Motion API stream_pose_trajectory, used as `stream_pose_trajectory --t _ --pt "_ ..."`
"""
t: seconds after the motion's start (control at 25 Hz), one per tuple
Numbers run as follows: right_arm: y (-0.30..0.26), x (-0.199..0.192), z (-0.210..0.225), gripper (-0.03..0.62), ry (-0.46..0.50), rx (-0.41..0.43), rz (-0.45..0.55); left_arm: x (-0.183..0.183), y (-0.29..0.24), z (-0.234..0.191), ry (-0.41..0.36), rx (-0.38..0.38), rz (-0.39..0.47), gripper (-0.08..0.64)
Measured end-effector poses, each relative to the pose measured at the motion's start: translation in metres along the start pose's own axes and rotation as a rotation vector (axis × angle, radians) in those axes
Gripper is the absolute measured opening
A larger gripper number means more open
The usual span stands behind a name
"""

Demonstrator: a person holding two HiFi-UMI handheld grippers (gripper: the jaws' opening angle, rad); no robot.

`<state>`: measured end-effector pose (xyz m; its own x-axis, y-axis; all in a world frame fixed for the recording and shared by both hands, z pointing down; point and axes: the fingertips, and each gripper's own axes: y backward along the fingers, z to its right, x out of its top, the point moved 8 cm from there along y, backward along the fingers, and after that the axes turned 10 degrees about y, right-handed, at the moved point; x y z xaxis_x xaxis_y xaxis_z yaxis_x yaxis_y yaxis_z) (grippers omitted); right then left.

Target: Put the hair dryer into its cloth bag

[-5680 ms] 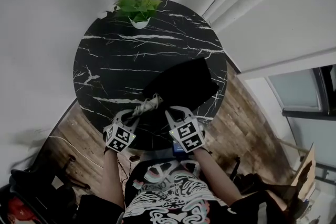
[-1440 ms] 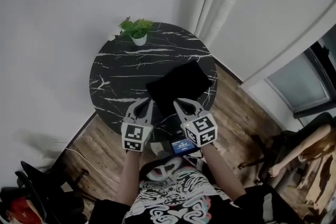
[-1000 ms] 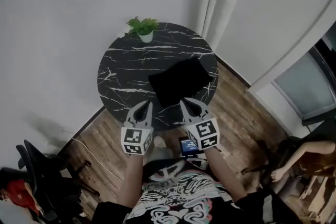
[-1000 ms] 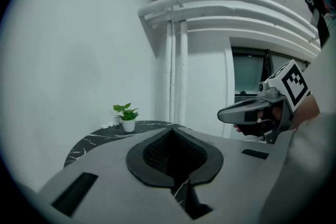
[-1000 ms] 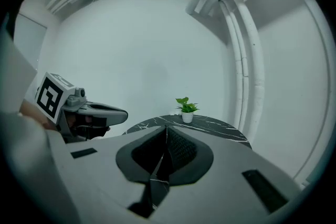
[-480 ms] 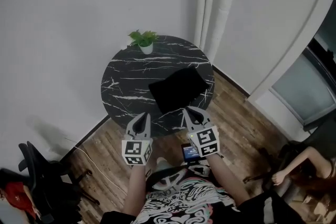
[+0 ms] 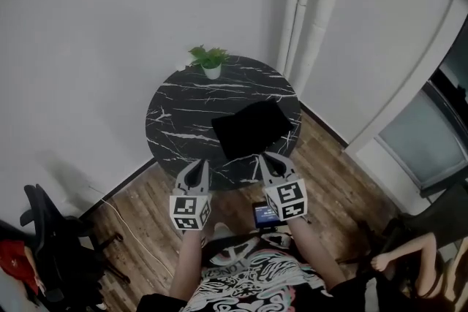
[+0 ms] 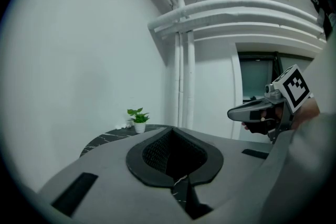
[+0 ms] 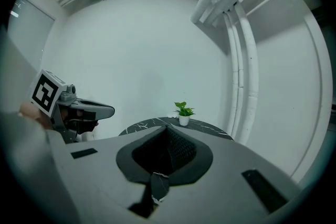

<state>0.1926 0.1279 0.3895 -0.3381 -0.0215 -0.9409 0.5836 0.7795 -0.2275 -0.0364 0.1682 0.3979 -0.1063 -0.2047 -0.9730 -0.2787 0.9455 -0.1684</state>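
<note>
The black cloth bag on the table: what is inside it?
Only the dark outside of the cloth bag shows, lying on the table. The cloth covers whatever is inside.

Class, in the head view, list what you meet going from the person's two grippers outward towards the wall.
Left gripper and right gripper abreast, flat black cloth bag, small green plant in white pot.

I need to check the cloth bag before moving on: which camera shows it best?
The head view: the black cloth bag lies on the round marble table, fully visible. Both gripper views show only the table's far part and the potted plant; no bag.
</note>
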Motion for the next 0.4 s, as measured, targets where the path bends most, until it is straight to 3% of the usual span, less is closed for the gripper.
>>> stream_pose_trajectory --t 0.4 --pt "-0.0012 0.0031 -0.0052 0.020 -0.008 -0.006 0.016 -0.0024 0.0044 -0.0077 -0.006 0.023 -0.010 0.014"
